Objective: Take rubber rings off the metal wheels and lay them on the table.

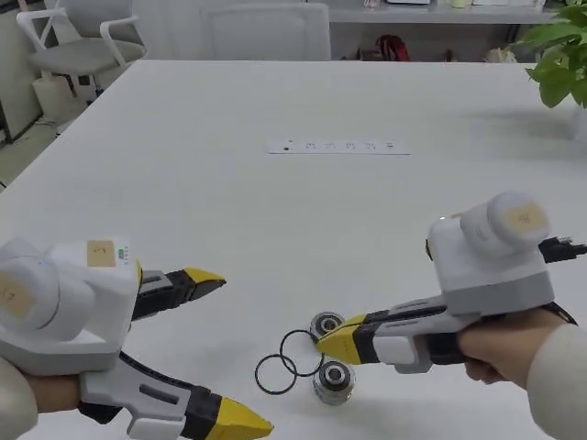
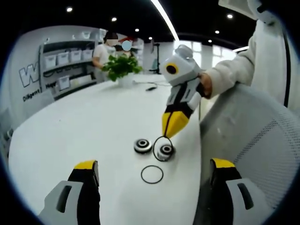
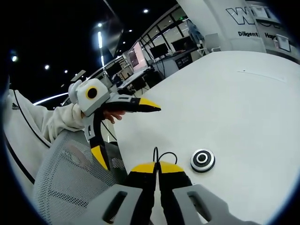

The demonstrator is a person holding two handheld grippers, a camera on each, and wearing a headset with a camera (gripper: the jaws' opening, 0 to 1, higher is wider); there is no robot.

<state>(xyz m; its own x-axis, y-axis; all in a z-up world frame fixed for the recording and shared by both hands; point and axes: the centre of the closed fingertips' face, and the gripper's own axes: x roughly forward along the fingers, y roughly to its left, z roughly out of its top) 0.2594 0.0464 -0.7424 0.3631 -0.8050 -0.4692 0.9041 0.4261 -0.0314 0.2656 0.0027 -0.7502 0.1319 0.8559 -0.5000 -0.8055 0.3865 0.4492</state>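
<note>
- Yellow tips of the left gripper (image 1: 222, 348) are standing spread wide at the person's near left. They are gripping nothing and touching nothing, and the work is lying off to their right, well apart.
- Next out, a loose ring (image 1: 259, 375) is lying flat on the table (image 1: 303, 211), on the left gripper's side of the two wheels.
- Just beside it, the near wheel (image 1: 333, 379) is sitting upright on the tabletop.
- Now the key spot: the held ring (image 2: 156, 145) is hanging from the right gripper (image 1: 332, 341) as a hoop on edge, not flat.
- In the left gripper view, the hoop's lower edge is reaching down to the near wheel. Whether it is fully clear of that rim or catching on it cannot be told.
- The right gripper is clenching its jaws tight together on the thin rubber, and in its own view the loop is poking out just past the tips. This is clearly the nearer hand for the job, since it is already carrying the piece.
- By the look of it, the coming move is turning on bare tabletop to the left of the tips, near the loose ring. The hoop probably needs tipping flat and lowering there before the jaws let go.
- Just beyond the tips, the far wheel (image 1: 326, 323) is sitting near its partner. Whether it is wearing rubber is too small to tell.
</note>
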